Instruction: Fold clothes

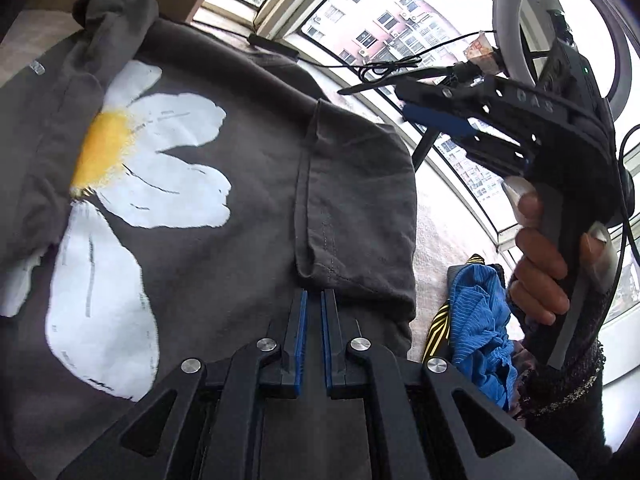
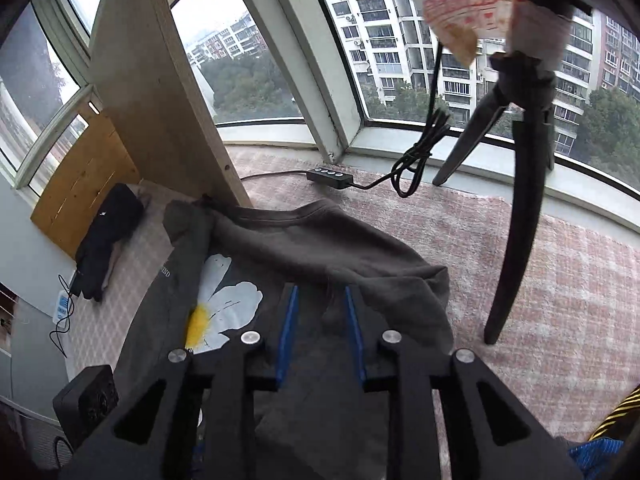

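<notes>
A dark grey sweatshirt (image 1: 248,208) with a white and yellow daisy print (image 1: 160,152) lies spread on the pink blanket, one side folded over as a flap (image 1: 356,200). My left gripper (image 1: 314,294) is at the flap's near edge, blue pads almost together and pinching the cloth. A hand holds my right gripper (image 1: 372,102) up in the air at the right, above the garment. In the right wrist view my right gripper (image 2: 321,290) stands open over the sweatshirt (image 2: 320,240), which lies well below, with nothing between its pads.
A ring light's tripod legs (image 2: 516,220) stand on the pink blanket (image 2: 560,280) to the right. A black switch box (image 2: 330,178) and coiled cable lie by the window. A blue garment (image 1: 480,320) lies at the right. Dark clothing (image 2: 108,240) and a wooden panel (image 2: 160,100) are left.
</notes>
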`<state>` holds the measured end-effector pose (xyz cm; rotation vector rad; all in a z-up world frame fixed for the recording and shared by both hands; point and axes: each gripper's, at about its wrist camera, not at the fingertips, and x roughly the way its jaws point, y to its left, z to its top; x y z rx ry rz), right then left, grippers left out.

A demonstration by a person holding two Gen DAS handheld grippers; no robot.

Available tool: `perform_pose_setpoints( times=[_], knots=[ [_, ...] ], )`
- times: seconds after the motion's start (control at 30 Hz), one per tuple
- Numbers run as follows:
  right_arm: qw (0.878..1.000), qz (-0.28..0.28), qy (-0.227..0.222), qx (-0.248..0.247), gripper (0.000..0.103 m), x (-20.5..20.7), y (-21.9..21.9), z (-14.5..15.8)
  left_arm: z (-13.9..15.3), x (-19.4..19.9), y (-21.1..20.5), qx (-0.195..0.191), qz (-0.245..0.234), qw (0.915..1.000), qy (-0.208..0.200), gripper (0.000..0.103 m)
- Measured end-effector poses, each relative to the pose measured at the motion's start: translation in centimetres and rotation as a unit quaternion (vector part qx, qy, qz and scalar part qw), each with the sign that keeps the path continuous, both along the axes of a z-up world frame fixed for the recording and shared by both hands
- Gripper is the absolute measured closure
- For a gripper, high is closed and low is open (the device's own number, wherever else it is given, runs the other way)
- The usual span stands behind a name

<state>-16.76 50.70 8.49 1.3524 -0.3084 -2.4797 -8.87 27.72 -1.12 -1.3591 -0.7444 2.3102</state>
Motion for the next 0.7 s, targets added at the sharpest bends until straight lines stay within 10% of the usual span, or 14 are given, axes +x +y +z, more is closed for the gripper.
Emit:
perform_pose_setpoints(
  times=[0.4, 0.7],
  knots=[
    [0.993, 0.007, -0.065, 0.094, 0.079, 2.9, -0.9, -6.9, 6.3, 6.1, -2.2, 0.011, -0.048, 0.9980, 0.041, 0.094],
    [0.999, -0.035, -0.005, -0.011, 0.079, 10.9, 5.5, 6.9, 13.2, 19.1, -4.8, -0.090, -0.122, 0.9837, 0.097, 0.079]
  ],
)
